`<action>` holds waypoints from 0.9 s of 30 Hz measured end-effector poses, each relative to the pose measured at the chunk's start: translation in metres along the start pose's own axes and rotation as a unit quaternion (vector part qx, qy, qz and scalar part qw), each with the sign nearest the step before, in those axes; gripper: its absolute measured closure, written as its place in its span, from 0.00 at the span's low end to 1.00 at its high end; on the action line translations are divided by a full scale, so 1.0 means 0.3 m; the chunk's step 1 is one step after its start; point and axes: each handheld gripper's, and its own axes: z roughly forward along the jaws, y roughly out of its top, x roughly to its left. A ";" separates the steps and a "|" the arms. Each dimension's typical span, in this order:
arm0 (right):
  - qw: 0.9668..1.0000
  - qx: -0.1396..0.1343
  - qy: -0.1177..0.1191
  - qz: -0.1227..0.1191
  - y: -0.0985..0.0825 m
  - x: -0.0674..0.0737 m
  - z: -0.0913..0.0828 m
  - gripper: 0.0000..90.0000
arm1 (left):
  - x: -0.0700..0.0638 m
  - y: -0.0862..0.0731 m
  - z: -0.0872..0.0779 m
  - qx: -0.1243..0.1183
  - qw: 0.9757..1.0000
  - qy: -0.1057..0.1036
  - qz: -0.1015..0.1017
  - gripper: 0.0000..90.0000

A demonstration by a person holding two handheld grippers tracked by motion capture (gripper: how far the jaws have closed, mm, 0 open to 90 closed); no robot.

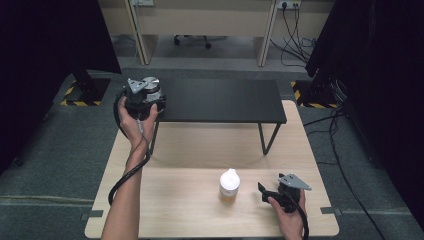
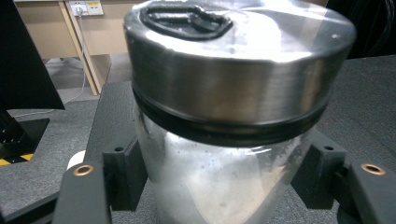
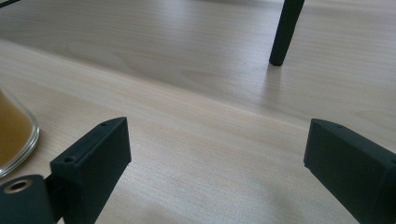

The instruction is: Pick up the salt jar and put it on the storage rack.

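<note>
A glass jar [image 1: 151, 88] with a brushed steel lid stands at the left end of the black shelf [image 1: 220, 100]. My left gripper [image 1: 144, 101] is shut on it. In the left gripper view the jar [image 2: 224, 116] sits between the two black jaws, whose pads press on its glass sides below the lid. My right gripper [image 1: 265, 192] rests low over the wooden table [image 1: 190, 210] at the front right, open with nothing between its jaws [image 3: 217, 154]. A small bottle [image 1: 229, 186] with a white cap and amber liquid stands just left of it; its base [image 3: 14, 130] shows in the right gripper view.
The black shelf stands on thin legs [image 3: 285, 32] across the back of the table. Black stands and cables flank the table on the grey floor. Bare wood lies under the shelf and along the front left.
</note>
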 end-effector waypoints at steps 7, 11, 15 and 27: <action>1.000 -0.001 0.001 0.001 -0.001 -0.002 0.000 0.08 | -0.002 0.006 0.003 0.005 1.000 0.009 0.001 0.27; 1.000 0.000 0.001 0.003 -0.001 -0.003 0.000 0.08 | 0.011 -0.005 -0.017 -0.001 1.000 0.005 -0.006 0.16; 1.000 0.000 0.000 -0.001 0.000 0.000 0.000 0.08 | 0.003 -0.012 -0.044 -0.005 1.000 0.015 -0.004 0.08; 1.000 -0.001 0.001 0.000 -0.001 -0.001 0.000 0.08 | -0.018 -0.025 -0.119 -0.020 1.000 0.015 0.012 0.05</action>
